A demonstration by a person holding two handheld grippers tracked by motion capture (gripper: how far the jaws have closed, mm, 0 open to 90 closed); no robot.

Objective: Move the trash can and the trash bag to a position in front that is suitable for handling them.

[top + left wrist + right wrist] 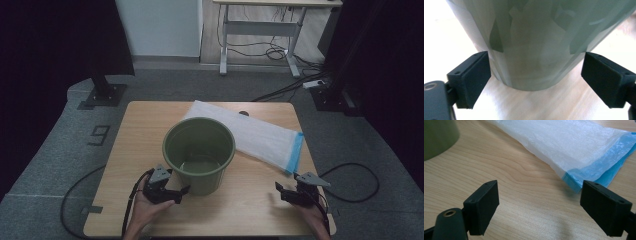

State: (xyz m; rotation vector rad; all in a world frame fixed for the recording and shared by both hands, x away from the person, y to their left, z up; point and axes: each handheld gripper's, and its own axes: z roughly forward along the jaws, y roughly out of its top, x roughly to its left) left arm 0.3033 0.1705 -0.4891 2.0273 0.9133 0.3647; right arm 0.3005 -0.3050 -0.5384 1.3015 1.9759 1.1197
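Standing near the middle of the light wooden worktop, a little toward its near edge, was one round olive-green plastic bucket, tapering toward its base, smooth-walled and open at the top; behind it, reaching from the far edge toward the right edge, lay one flat white translucent plastic bag with a blue band along one end, crinkled in texture; two grippers were in hand, each black with a grey three-cornered plate and a trailing cable; the left gripper sat near the near-left corner, just beside the bucket's lower wall, its jaws spread; the right gripper sat near the near-right corner, well apart from the bucket, its jaws spread as well and holding nothing; the left gripper view brought the bucket's wall close, pale and glossy with reflections, its rounded base resting on the wood between the two flat black pads, neither pad clearly touching it; the right gripper view showed the wood grain, the bag's blue end just beyond the pads and a corner of the bucket at the upper left; the high view alone took in both hands, the grey carpet and a second desk behind.
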